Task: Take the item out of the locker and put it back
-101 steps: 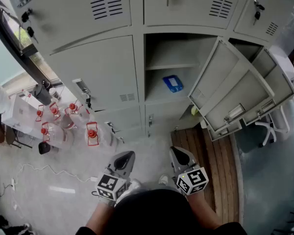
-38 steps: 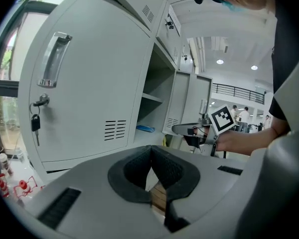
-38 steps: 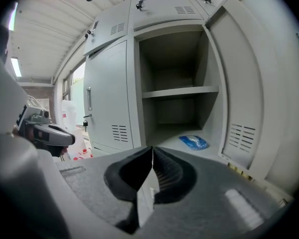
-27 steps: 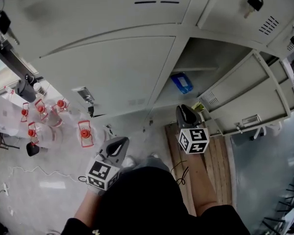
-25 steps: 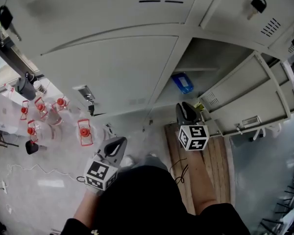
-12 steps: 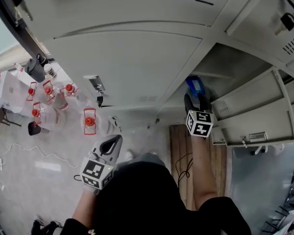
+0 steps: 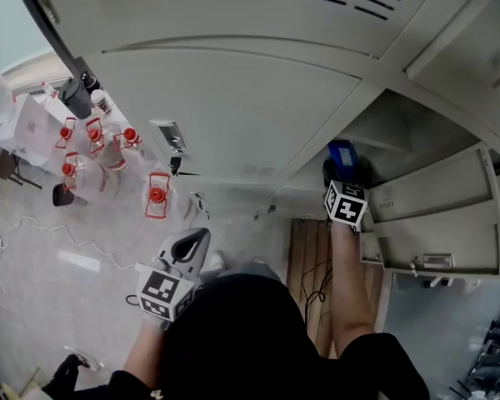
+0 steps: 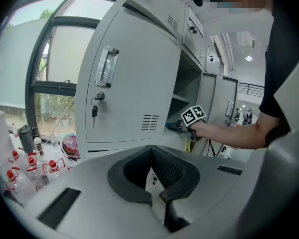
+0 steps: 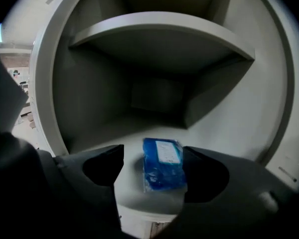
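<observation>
Blue packet [image 9: 163, 164] in locker [image 9: 89, 98], between just-opened jaws of right gripper [image 9: 153, 151]

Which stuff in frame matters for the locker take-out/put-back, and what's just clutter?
Job:
- blue packet, lying on the floor of the open locker
- right gripper: jaws have just been opening, packet between them, ungripped

Clutter:
- red-capped bottles
- wooden boards
- key in the neighbouring door
- left gripper: shut, idle
</observation>
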The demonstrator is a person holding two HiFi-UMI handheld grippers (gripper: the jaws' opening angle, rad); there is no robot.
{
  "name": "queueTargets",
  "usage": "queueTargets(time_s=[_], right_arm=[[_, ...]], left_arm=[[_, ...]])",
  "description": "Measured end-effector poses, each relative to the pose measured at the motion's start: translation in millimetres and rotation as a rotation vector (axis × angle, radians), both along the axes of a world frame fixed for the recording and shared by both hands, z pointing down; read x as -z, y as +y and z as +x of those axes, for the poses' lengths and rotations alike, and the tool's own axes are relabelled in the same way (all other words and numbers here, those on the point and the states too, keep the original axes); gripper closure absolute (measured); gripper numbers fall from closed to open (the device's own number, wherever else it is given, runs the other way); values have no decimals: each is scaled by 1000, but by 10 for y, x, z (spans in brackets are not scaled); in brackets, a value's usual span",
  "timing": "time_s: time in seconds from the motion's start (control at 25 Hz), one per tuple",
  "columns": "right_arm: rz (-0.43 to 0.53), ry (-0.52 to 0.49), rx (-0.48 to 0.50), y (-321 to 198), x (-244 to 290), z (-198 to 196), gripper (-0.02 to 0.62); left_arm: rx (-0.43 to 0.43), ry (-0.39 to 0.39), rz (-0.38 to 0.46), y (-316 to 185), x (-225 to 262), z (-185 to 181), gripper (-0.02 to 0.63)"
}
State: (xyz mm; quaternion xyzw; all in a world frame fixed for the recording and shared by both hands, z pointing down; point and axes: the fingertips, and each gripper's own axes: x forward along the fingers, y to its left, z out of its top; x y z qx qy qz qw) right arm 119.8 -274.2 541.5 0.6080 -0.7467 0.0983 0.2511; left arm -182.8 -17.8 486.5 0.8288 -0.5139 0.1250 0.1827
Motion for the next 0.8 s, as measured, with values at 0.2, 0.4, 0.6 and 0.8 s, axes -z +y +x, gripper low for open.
queueTargets(time_s=[0.2, 0.4, 0.6, 0.8], right_arm=[[-50, 2, -33, -122, -159, 101, 224], [-105, -22, -35, -154, -268, 135, 224], [-107, -20, -21, -138, -264, 121, 244], [-102, 5, 0, -34, -271, 115, 363]], left_arm=[[35, 1, -4, -1, -22, 59, 592], [61, 3, -10, 5, -34, 103, 592], [71, 12, -5, 3, -10, 175, 592], [40, 10, -3, 48, -64, 288, 592]])
